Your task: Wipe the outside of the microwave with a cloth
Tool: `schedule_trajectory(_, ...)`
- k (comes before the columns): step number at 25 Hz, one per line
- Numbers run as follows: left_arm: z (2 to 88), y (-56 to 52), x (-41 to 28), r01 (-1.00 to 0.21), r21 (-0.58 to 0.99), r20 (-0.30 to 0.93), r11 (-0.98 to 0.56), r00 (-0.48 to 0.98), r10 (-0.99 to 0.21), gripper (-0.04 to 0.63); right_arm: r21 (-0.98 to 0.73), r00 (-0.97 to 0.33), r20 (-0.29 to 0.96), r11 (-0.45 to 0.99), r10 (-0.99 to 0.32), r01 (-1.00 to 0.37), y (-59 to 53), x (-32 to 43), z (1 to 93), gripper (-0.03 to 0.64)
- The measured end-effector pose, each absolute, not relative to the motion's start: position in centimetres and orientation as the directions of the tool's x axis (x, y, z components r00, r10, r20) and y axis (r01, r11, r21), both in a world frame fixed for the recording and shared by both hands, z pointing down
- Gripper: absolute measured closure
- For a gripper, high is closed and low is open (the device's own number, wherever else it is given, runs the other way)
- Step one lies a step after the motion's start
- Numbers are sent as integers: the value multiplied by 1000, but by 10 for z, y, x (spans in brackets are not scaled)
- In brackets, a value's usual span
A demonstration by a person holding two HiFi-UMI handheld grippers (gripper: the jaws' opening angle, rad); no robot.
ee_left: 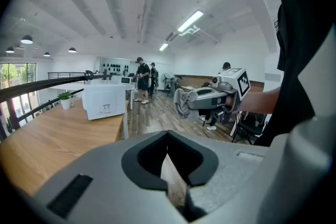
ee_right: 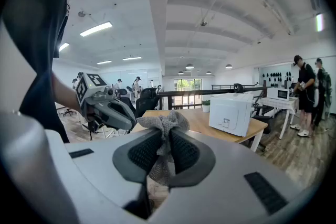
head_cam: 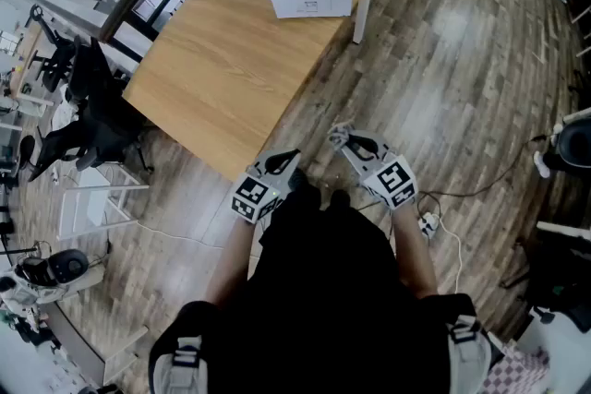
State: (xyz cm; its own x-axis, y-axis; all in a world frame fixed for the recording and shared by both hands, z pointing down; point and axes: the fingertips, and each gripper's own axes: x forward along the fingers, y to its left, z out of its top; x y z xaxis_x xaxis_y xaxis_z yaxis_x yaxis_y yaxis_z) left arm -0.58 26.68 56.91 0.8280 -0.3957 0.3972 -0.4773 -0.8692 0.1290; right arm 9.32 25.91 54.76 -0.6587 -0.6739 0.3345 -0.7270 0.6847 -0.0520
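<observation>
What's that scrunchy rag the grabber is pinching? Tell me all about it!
The cloth is small and grey, with a coarse, mesh-like weave. It is crumpled and pinched between the shut jaws of the right gripper. A bunched tuft sticks out past them and a tail hangs below. Only the jaws touch it. It is held in the air, well short of the white microwave.

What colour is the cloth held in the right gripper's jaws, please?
The cloth is grey, clearest in the right gripper view.
</observation>
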Motion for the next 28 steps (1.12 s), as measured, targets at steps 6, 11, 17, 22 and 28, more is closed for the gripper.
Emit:
schedule_trajectory(6,560,274,-11,-501,121,373,-857,823,-429,592,-37,-652,354,687,-670,-726,270,100,553,575)
schedule_trajectory(11,562,282,-22,-537,129,371,-834,806,-461,592,-19,-678,368,723,-637,-690,284,94,555,575)
schedule_trajectory(17,555,286,-18,-549,128,352,-826,804,-479,592,-27,-685,373,731,-626,-682,287,95,558,575)
schedule_trajectory(22,549,287,-12,-543,118,349,-831,806,-477,592,13,-691,372,748,-619,-663,285,98,551,575)
schedule_trajectory(28,548,285,-1,-545,105,352,-832,803,-482,592,8,-687,381,745,-619,-667,287,112,556,575)
